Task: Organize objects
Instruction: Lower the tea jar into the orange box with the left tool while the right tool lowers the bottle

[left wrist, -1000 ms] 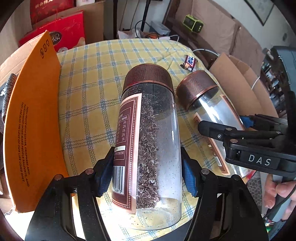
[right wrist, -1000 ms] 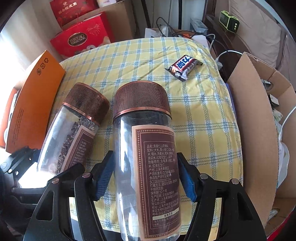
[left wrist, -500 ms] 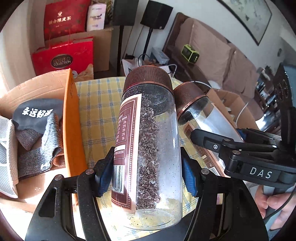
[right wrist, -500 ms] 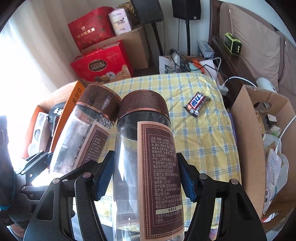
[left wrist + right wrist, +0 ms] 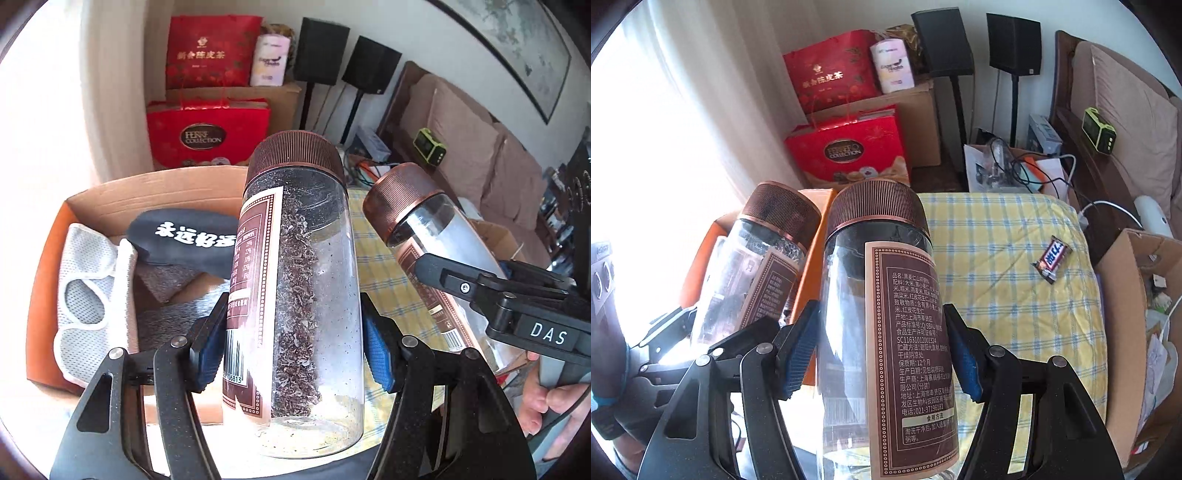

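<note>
1. Above an orange cardboard box (image 5: 44, 280), the left gripper (image 5: 295, 350) clamps a clear, ribbed-capped flake jar (image 5: 295, 266).
2. Beside it, the right gripper (image 5: 882, 350) clamps a matching labelled jar (image 5: 882, 314) over a checked tablecloth (image 5: 1015, 295).

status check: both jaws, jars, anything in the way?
Left gripper shut on flake-filled jar. Right gripper shut on near-empty jar. Both jars held up, side by side. Orange box at left, already holding cloth items.

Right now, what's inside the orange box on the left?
In the orange box: a white mesh item, a black cloth with white characters, grey fabric. The held jar hides the rest.
</note>
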### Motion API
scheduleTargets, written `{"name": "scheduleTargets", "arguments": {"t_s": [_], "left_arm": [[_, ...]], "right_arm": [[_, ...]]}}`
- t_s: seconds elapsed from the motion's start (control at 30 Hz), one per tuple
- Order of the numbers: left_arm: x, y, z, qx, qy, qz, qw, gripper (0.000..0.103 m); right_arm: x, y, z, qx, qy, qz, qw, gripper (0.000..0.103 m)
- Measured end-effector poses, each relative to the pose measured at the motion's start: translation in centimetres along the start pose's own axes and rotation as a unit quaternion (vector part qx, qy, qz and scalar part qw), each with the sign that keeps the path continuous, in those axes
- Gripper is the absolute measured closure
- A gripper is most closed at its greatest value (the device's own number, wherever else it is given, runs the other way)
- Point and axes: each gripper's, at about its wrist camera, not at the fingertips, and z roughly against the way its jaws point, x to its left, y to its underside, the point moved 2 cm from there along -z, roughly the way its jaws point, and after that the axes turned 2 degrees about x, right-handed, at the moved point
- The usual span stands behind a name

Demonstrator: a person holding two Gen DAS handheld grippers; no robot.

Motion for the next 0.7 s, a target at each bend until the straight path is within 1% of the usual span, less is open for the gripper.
{"name": "scheduleTargets", "arguments": {"t_s": [0.43, 0.7], "left_arm": [[10.4, 0.3, 2.3, -0.014, -0.067, 0.048, 0.9965, 0.042], [14.1, 0.9, 2.2, -0.011, -0.087, 0.067, 0.9938, 0.042]], "right_arm": [[8.2, -1.7, -4.1, 0.008, -0.036, 0.023, 0.999, 0.036], [12.0, -2.2, -6.8, 0.014, -0.037, 0.036, 0.999, 0.036]]}}
